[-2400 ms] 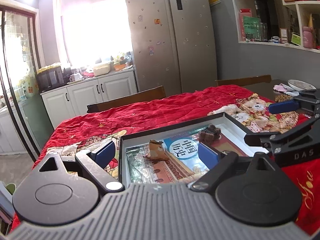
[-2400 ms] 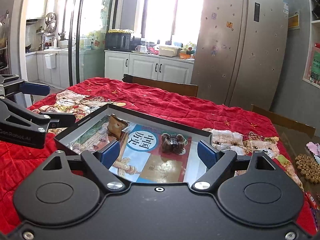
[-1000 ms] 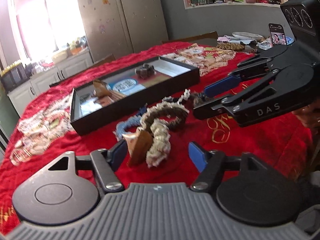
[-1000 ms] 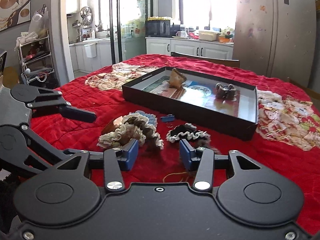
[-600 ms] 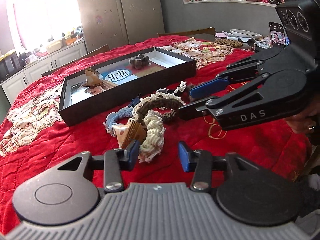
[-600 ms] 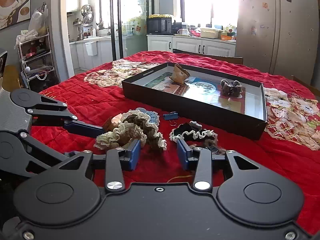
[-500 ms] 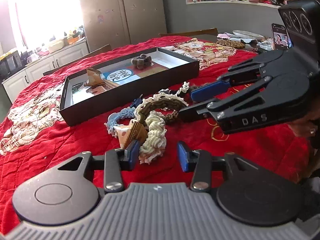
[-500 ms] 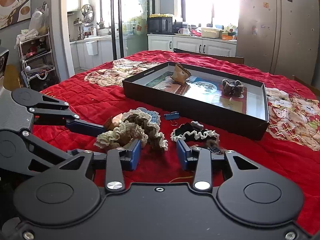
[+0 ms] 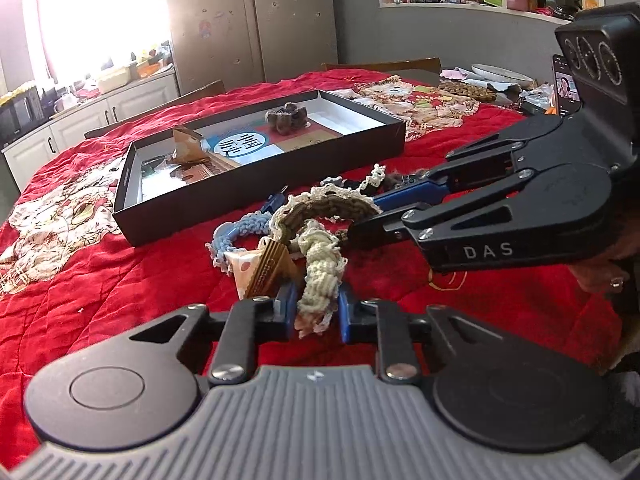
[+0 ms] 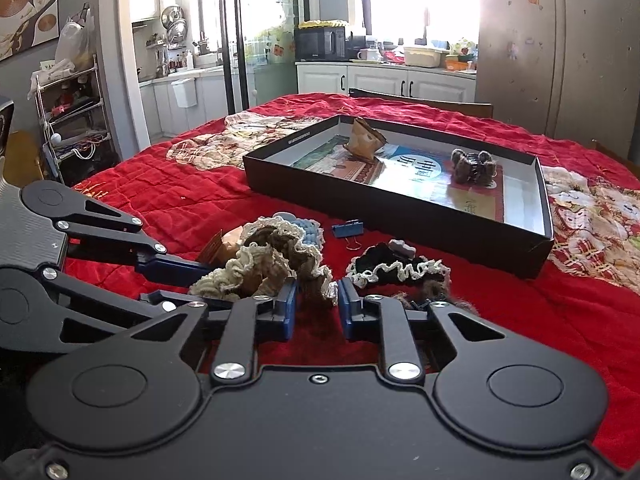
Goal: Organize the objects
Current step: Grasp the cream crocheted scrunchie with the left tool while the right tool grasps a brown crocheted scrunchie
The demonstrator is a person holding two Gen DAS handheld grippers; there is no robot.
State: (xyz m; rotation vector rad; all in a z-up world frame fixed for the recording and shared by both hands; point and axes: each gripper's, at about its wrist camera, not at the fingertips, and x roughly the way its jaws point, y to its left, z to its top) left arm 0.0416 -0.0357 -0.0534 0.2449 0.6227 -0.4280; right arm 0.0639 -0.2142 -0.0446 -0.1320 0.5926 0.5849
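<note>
Item: heap of crocheted hair ties on the red-quilted counter (image 9: 120,280), just in front of the black tray (image 9: 256,190).

Left claw (image 9: 316,306): jaws have just been closing and now pinch the cream scrunchie (image 9: 320,268) at its near end. A folded paper wedge (image 9: 262,266) leans against the left finger.

Right claw (image 10: 316,300): jaws likewise just closing, now pinching the brown-and-cream scrunchie (image 10: 288,258) at its frilled edge. In the left wrist view its fingers reach into the same heap from the right.

Also in the heap: blue scrunchie (image 9: 234,236); just beside it, a black lace-edged scrunchie (image 10: 396,268) and a blue binder clip (image 10: 348,228).

Tray contents: a brown paper packet (image 10: 362,140) and a dark fuzzy hair clip (image 10: 472,166), lying apart on a printed sheet.

Risks, as judged:
- The two pinched ties look intertwined; lifting either may drag the other, or the blue one, along.
- Both holds are on loose frill, so yarn may slip out on the way to the tray.
- The paper wedge may be knocked aside or carried up by the left finger.
- The claws work close together and could collide.
</note>
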